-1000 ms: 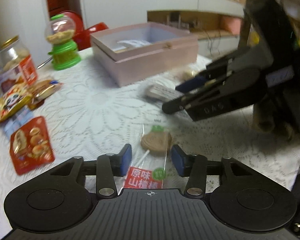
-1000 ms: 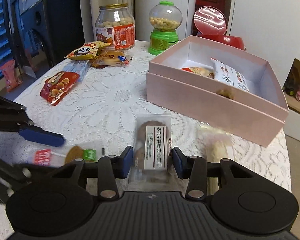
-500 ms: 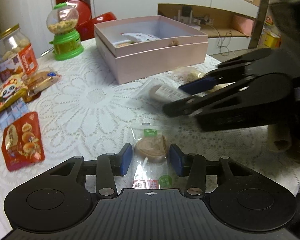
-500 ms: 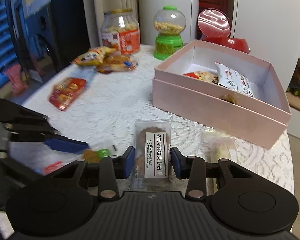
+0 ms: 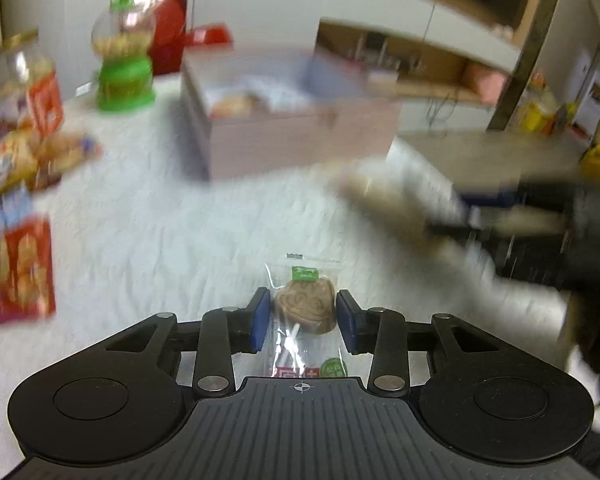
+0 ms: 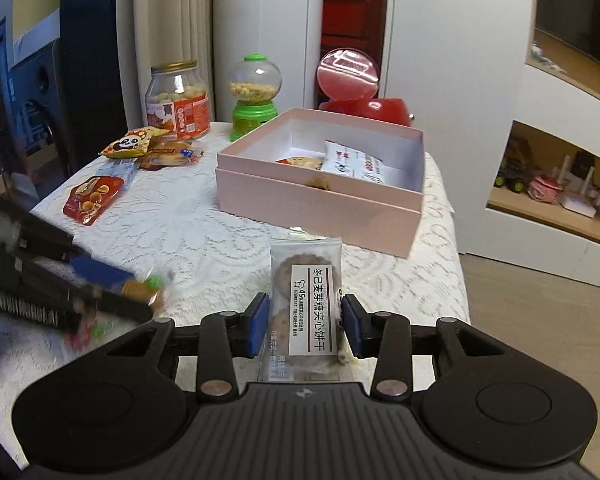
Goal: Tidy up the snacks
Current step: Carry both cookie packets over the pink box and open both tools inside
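My left gripper (image 5: pixel 302 322) is shut on a wrapped brown lollipop (image 5: pixel 306 310) and holds it above the white lace tablecloth (image 5: pixel 160 232). My right gripper (image 6: pixel 305 322) is shut on a clear-wrapped biscuit pack (image 6: pixel 308 300) and holds it above the table, short of the open pink box (image 6: pixel 320 196). The box holds a white snack bag (image 6: pixel 356 162) and another packet. The left gripper with the lollipop shows blurred at the left of the right wrist view (image 6: pixel 136 292). The right gripper is a blur at the right of the left wrist view (image 5: pixel 480 216).
Loose snacks lie at the table's left: a red packet (image 6: pixel 90 198), a panda bag (image 6: pixel 134 146), a bun pack (image 6: pixel 170 156). A peanut jar (image 6: pixel 180 106) and a green candy dispenser (image 6: pixel 256 96) stand at the back. The table edge drops to the floor at right.
Both grippers closed on their snacks and lifted them off the table. The right one rose and neared the pink box; the left wrist view is blurred by motion.
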